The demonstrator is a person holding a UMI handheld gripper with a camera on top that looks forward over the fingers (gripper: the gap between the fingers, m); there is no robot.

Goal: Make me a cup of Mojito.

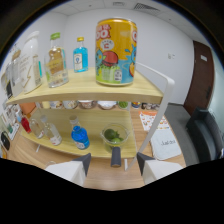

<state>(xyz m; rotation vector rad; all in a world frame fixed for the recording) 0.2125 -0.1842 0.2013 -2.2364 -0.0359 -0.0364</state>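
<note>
My gripper (114,165) is open, its two pale fingers (82,164) spread in front of a two-tier wooden shelf (145,92). A short dark grey stub (116,157) stands in the gap between the fingers, touching neither. Just beyond it, on the lower shelf, sits a clear glass cup (115,135) holding green leaves or lime. To its left lies a round blue bottle (80,137). On the top shelf stands a tall yellow drink can (116,52), with a small blue bottle (80,57) and a clear green-capped bottle (56,62) to its left.
More clear bottles (47,132) and a red item (25,125) crowd the lower shelf's left end. A row of small bowls (85,105) lines the back. A white shelf post (157,112) rises at right; beyond it are a white bag (162,142), a dark chair (205,135) and a brown door (200,75).
</note>
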